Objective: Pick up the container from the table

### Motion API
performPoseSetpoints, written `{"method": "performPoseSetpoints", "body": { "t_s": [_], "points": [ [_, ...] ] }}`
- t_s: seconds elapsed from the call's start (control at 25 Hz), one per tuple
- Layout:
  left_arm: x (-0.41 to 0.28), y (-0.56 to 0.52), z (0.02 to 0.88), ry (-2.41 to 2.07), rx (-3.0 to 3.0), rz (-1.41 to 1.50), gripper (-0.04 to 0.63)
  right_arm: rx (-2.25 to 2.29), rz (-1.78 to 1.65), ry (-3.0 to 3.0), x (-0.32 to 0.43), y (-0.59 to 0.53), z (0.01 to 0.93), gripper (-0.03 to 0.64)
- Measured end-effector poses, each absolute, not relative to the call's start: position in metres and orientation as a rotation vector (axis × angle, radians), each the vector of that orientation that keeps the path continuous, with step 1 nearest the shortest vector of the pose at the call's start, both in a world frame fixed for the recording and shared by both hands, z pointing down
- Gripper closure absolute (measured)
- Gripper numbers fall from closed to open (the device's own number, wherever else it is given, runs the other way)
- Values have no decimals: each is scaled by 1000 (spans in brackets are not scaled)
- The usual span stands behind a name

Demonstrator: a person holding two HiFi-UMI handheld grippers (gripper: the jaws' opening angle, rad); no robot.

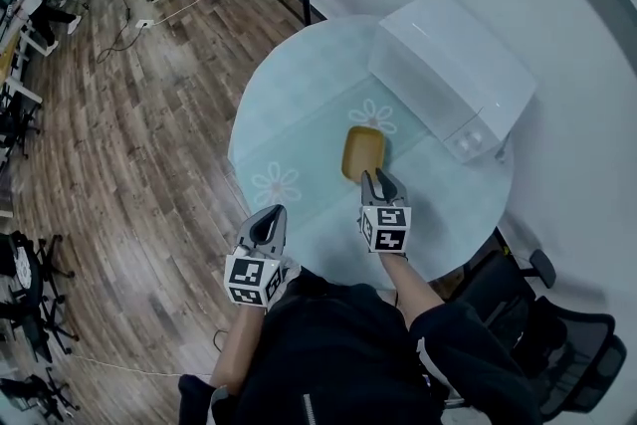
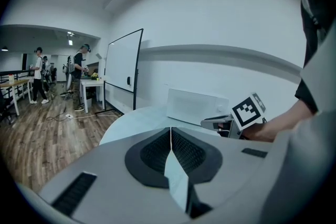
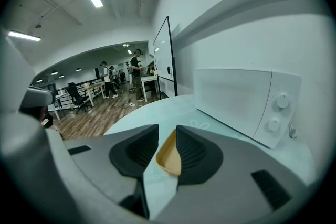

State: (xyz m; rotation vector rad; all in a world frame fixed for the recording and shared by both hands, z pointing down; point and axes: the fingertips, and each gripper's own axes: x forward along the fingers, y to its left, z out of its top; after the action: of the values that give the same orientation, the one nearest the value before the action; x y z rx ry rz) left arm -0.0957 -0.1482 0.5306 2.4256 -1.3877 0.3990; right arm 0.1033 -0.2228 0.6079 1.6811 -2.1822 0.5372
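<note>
Nearest, at 6 o'clock in head view: the person's dark clothing and bare forearms. A black office chair [image 1: 542, 318] stands at approx 4 o'clock, just off the table [image 1: 299, 85].

L gripper [image 1: 269, 217] hangs at the round table's near-left edge, approx 7 o'clock, marker cube toward the person. In its own view the two dark pads [image 2: 152, 152] are pressed together along one seam, w/ nothing btw them.

R gripper [image 1: 381, 180] is at approx 5 o'clock on the table, to the right of the L gripper and a bit further in, pointing to 12. In its own view the jaws stand apart w/ a narrow gap. The container [image 3: 169, 157] shows thru that gap, partly covered by the right-hand pad. Can't tell whether either pad touches its rim.

The container is yellow, shallow, w/ rounded corners. It lies flat and open side up near the table's centre, right at the R gripper's 12 o'clock, near rim at the jaw tips. The pale blue tabletop has flower prints [image 1: 277, 184]: one at the container's 8 o'clock, another just past it at 12–1.

Further in, at the table's 1–2 o'clock by the wall, sits a white microwave [image 1: 453, 75], w/ two knobs at its right end.

Farthest: wood floor [image 1: 129, 134] from 8 to 11 o'clock. A whiteboard [image 2: 123, 63] on a stand is beyond the table at approx 11–12. Desks and several ppl [image 2: 81, 68] are in the bkgd, too small for detail.
</note>
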Motion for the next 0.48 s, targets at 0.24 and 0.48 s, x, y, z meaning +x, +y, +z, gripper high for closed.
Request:
{"method": "performPoseSetpoints", "body": {
  "t_s": [0.24,0.48],
  "points": [
    [-106,-145,535,-1420,2385,407,578,1691,569,-2112,115,-239,631,512],
    [-109,-145,542,-1430,2360,420,577,1675,591,-2036,129,-254,662,508]
  ]
}}
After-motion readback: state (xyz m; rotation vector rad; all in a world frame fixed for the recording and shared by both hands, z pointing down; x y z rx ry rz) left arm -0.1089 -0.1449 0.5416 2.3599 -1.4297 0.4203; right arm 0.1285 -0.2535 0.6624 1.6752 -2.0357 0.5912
